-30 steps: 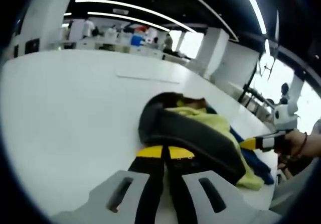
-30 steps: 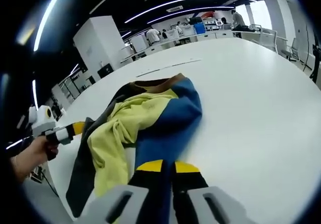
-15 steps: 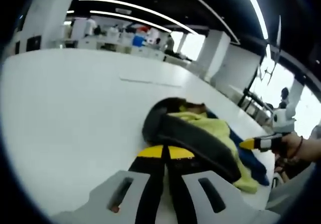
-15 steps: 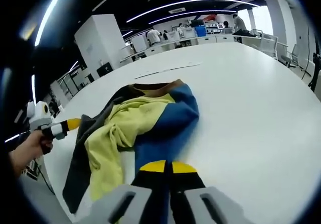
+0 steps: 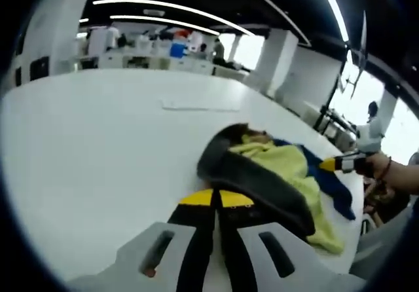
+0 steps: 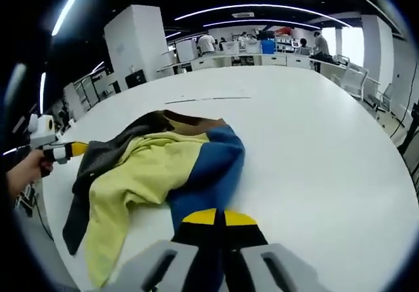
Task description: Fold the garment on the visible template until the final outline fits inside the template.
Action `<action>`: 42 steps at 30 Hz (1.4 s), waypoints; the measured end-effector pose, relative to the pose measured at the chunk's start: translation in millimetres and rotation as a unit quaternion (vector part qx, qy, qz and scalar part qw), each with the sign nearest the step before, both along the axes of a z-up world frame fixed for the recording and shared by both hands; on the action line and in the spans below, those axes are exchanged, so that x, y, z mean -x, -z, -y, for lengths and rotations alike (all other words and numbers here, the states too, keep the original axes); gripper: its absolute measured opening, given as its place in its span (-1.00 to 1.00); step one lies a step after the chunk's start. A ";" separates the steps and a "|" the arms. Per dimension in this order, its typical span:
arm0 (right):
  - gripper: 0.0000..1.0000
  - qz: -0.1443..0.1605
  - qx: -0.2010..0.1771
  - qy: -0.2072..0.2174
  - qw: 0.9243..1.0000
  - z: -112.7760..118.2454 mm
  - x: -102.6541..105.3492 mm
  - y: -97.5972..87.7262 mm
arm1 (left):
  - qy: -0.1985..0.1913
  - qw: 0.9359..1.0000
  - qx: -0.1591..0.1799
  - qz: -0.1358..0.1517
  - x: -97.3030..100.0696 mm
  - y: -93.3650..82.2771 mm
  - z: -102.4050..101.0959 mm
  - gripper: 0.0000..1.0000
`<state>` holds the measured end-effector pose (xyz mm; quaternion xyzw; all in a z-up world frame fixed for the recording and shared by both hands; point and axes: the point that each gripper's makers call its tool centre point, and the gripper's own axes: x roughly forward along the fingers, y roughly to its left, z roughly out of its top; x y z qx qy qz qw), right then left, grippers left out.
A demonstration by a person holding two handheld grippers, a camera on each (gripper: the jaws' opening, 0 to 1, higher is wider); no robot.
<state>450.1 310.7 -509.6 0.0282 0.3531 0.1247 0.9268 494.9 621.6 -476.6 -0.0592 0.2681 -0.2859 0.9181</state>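
1. Right gripper (image 6: 219, 219): your two yellow-tipped jaws stand pressed together, no gap between the tips. The blue part of the garment (image 6: 163, 167) comes right up to the tips, so you appear clamped on its blue edge; the cloth between the pads is not plainly visible.

2. Left gripper (image 5: 216, 199): jaws likewise closed tip to tip. A dark grey fold of the garment (image 5: 262, 174) rolls up just beyond the tips and to their right; you appear to pinch that dark edge, though the bite itself is hidden.

3. Garment: a crumpled heap of yellow, blue, dark grey and brown cloth on the white table (image 6: 314, 141). From your right fingers it runs forward and off to the left; from your left fingers it runs forward and off to the right. Its long axis lies between your two grippers, so you hold it at opposite ends.

4. Nearness: the blue side is nearest your right fingers, the dark grey side nearest your left. The yellow bulk lies between, bunched.

5. Template: a thin dark line (image 6: 209, 99) on the table lies beyond the far brown edge of the garment, apart from it. Whether it is the template outline, I cannot tell.

6. Judgement: the coming move likely turns on drawing your two held ends apart along that axis to flatten the heap.
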 end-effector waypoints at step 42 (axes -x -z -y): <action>-1.00 0.024 0.053 0.036 0.998 76.8 -138.2 -4.0 | 0.026 0.995 -0.089 -0.027 -56.6 23.0 -47.9 -1.00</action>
